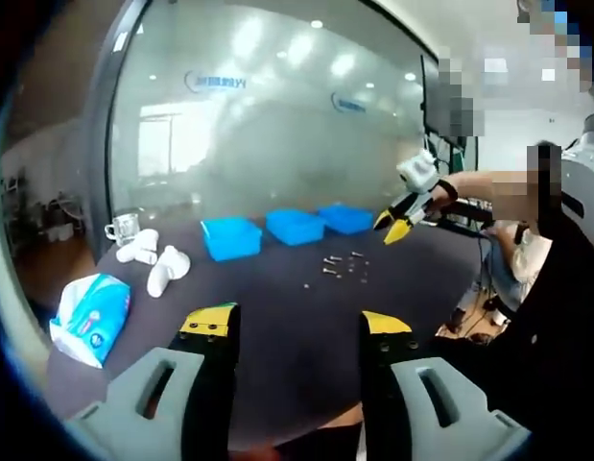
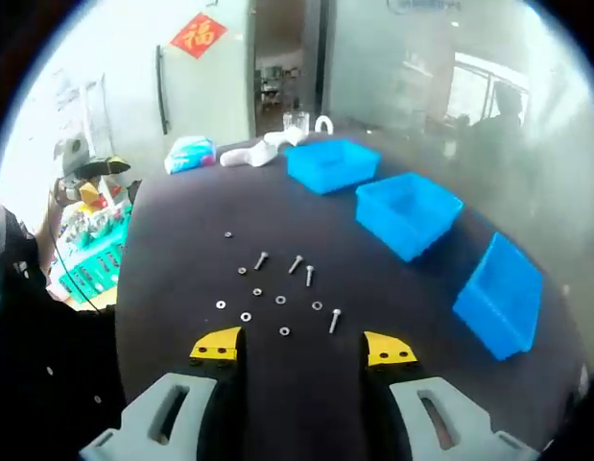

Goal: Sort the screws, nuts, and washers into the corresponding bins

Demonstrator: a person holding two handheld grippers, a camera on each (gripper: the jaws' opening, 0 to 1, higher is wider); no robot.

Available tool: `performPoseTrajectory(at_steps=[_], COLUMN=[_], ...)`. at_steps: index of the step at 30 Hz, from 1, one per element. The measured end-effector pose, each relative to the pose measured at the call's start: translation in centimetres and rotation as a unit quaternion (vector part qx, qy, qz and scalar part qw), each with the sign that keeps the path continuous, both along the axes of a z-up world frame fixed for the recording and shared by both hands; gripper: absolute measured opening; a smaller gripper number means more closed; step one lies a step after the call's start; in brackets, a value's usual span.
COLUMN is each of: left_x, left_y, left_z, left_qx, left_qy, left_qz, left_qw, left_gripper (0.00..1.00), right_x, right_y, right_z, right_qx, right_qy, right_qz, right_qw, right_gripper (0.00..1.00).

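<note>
Screws (image 2: 297,264), nuts and washers (image 2: 247,316) lie loose on the dark desk (image 2: 181,192), just beyond the right gripper (image 2: 302,348), its jaws spread and empty; three blue bins (image 2: 408,213) wait at two o'clock. Left gripper (image 1: 298,327), jaws likewise released, hangs well back. Best pinch one piece at a time, low and square.

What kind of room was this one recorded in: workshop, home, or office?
Most likely an office or meeting room. A frosted glass wall with printed logos runs behind the dark table, recessed ceiling lights reflect in it, and a doorway opens onto further rooms. The three blue bins look set up for the task.
</note>
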State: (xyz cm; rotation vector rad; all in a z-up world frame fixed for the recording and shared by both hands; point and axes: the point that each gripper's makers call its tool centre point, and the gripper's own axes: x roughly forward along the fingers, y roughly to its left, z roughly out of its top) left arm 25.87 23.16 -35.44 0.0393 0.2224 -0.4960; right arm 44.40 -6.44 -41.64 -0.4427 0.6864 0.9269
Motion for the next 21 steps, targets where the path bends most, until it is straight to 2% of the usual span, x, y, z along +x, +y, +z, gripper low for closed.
performPoseTrajectory(at_steps=[3,9,10,13,15,17,21], left_x=[-0.1,-0.2,-0.2,-0.1,-0.1,-0.1,0.0], left_y=[0.0,-0.1,0.0,0.1,0.1,0.2,0.5], left_z=[0.0,0.0,-0.1,-0.3,-0.3,-0.4,-0.6], left_qx=[-0.001,0.000,0.001,0.002,0.002,0.001,0.001], left_qy=[0.000,0.001,0.001,0.003,0.005,0.006,0.008], left_qz=[0.001,0.002,0.003,0.007,0.009,0.010,0.014], left_qw=[1.0000,1.0000,1.0000,1.0000,0.9999,0.9999,0.9999], left_gripper=[0.48,0.48,0.48,0.48,0.48,0.48,0.48], right_x=[0.7,2.2,3.3,3.5,4.3,4.4,4.2], right_y=[0.1,0.7,0.5,0.7,0.5,0.7,1.0], right_z=[-0.9,-1.8,-1.9,-2.5,-3.0,-3.3,-3.9], right_qx=[-0.011,-0.025,-0.028,-0.037,-0.051,-0.056,-0.062], right_qy=[0.014,0.014,0.015,0.020,0.017,0.011,0.019], right_qz=[-0.005,-0.006,-0.005,-0.003,0.002,0.002,-0.001], right_qw=[0.9998,0.9996,0.9995,0.9991,0.9986,0.9984,0.9979], right_gripper=[0.41,0.33,0.33,0.30,0.28,0.27,0.25])
